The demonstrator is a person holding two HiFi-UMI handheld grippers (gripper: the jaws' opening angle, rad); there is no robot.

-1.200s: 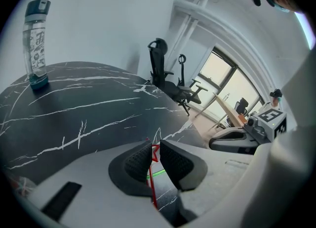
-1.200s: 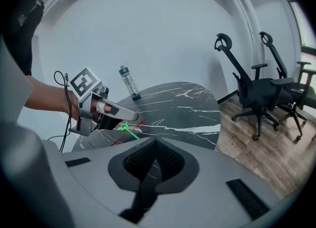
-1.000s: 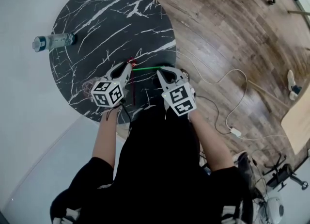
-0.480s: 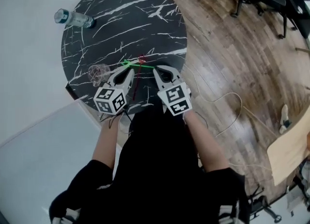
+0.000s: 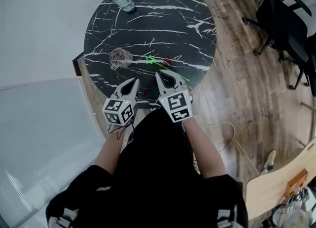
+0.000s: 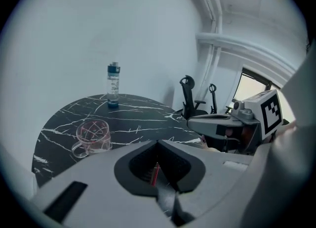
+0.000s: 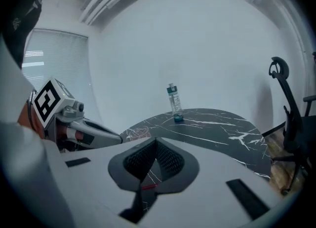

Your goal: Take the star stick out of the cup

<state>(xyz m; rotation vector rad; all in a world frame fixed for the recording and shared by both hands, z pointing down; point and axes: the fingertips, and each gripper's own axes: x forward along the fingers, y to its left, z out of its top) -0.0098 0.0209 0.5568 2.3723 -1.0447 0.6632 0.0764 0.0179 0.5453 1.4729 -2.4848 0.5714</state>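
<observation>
I have both bare forearms point(image 5: 111, 148) stretched forward and down, side by side, with the left gripper point(image 5: 134, 80) just left of the right gripper point(image 5: 161, 74), marker cubes point(image 5: 118, 111) facing back toward me, tips pointing away, and each pair of jaws closed tip to tip.

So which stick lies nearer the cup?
The green stick; its star end sits closest to the cup, and the red stick lies just right of it.
</observation>
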